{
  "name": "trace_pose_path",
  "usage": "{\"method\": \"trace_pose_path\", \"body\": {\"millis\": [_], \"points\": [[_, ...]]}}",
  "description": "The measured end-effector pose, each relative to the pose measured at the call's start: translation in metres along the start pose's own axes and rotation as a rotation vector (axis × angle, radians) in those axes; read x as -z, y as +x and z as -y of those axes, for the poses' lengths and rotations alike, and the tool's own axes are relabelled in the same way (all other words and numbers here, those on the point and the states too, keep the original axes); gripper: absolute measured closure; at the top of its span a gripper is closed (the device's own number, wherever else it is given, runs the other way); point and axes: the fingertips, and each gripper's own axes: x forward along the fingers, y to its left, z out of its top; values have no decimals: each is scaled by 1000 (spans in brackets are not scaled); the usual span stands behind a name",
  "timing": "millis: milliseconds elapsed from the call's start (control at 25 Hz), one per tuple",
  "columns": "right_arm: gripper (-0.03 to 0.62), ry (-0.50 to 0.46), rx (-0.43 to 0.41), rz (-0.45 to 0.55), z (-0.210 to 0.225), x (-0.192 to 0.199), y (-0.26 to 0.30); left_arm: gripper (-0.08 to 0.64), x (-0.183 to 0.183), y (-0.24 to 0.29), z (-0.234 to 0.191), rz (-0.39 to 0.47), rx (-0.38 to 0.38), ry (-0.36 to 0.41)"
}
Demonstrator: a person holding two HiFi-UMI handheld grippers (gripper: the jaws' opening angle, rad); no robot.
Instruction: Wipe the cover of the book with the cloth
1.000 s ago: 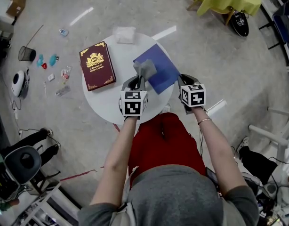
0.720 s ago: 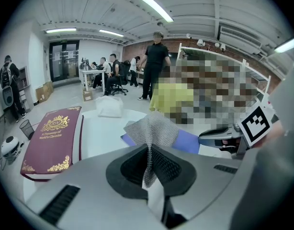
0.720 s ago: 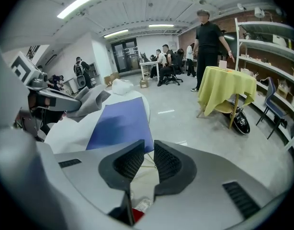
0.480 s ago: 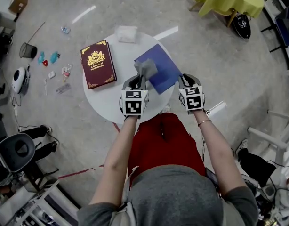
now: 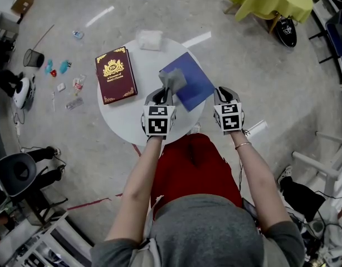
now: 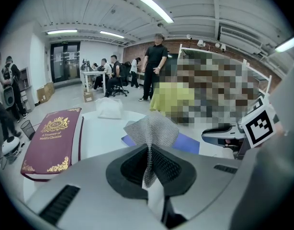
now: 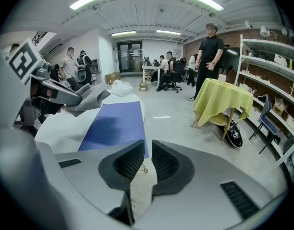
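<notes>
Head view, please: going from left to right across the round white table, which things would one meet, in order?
Red book → white bundle → blue book. The grey cloth held in the left gripper overlaps the blue book, so it is left out.

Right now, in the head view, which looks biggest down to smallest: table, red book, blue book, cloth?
1. Table.
2. Red book and blue book look about alike; I can't rank them.
3. Cloth, smallest, though it's raised nearer the camera.
</notes>
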Motion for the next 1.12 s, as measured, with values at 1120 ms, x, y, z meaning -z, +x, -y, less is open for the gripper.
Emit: {"method": "trace_pose_path", "body": {"millis": [1120], "points": [[554, 128, -165, 349, -19, -113, -85, 535, -40, -33, 2, 130, -36, 18]]}}
